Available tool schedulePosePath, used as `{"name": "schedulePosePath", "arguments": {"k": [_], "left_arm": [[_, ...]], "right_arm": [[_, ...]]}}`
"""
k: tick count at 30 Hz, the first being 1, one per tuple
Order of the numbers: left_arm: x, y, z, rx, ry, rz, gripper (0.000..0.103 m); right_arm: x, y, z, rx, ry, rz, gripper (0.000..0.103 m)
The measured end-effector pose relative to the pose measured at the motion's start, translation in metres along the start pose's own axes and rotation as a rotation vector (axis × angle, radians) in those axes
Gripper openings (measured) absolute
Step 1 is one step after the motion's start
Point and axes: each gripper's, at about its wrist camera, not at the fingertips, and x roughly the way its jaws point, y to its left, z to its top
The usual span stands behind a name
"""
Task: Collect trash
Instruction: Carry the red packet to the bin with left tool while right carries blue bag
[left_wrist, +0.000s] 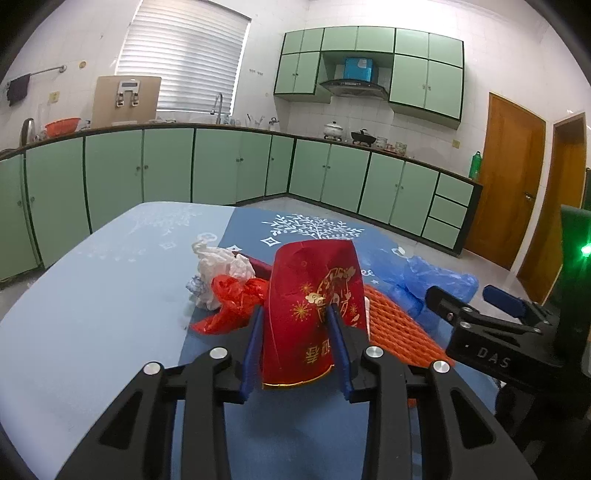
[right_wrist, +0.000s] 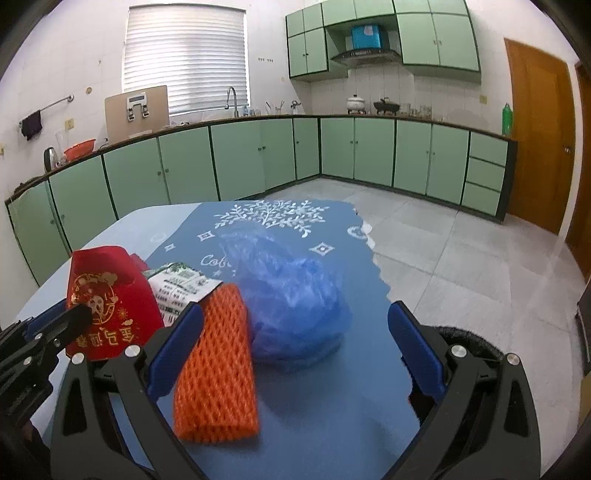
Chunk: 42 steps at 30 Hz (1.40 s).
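A crumpled red paper cup (left_wrist: 314, 280) with gold print stands between the blue pads of my left gripper (left_wrist: 295, 310), whose jaws are closing and press on its dented sides. The same cup (right_wrist: 107, 295) shows at the left of the right wrist view. Left of the cup lie crumpled white paper (left_wrist: 218, 266) and a red plastic wrapper (left_wrist: 232, 299). My right gripper (right_wrist: 295, 309) stands wide open just above the table. An orange foam net (right_wrist: 218, 369) and a blue plastic bag (right_wrist: 291, 295) lie between and ahead of its fingers, untouched. A printed label (right_wrist: 177, 288) sticks out behind the net.
The trash sits on a table with a blue patterned cloth (right_wrist: 332, 387); its ragged right edge drops to the tiled floor (right_wrist: 461, 258). A dark round rim (right_wrist: 465, 332) shows beyond that edge. Green kitchen cabinets (left_wrist: 166, 166) line the far walls.
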Motion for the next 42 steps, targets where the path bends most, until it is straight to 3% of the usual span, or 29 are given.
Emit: {"name": "schedulePosePath", "arguments": {"k": [10,12,16,18,21,26,42], "left_arm": [[0.015,0.006,0.009,-0.020,-0.007,-0.020,0.033],[0.016,0.004,0.010,-0.014,-0.008,-0.022,0.033],[0.017,0.003,0.012,-0.013,-0.011,-0.021,0.033],[0.018,0.004,0.012,-0.020,-0.009,-0.020,0.033],[0.017,0.003,0.013,-0.016,-0.012,-0.019,0.033],[0.007,-0.003,0.019,-0.008,-0.034,-0.023,0.033],[-0.036,-0.053,0.036,0.069,-0.146,-0.054,0.032]], "right_arm": [[0.022,-0.009,0.010,0.014,0.047,0.012,0.095],[0.026,-0.008,0.010,0.009,0.071,0.035,0.074],[0.031,-0.007,0.009,0.001,0.104,0.087,0.050],[0.029,-0.005,0.009,-0.008,0.100,0.110,0.029],[0.024,-0.003,0.009,-0.017,0.084,0.121,0.012],[0.009,-0.004,0.015,-0.021,0.039,0.125,0.007],[-0.050,-0.034,0.038,0.015,-0.075,0.110,0.007]]}}
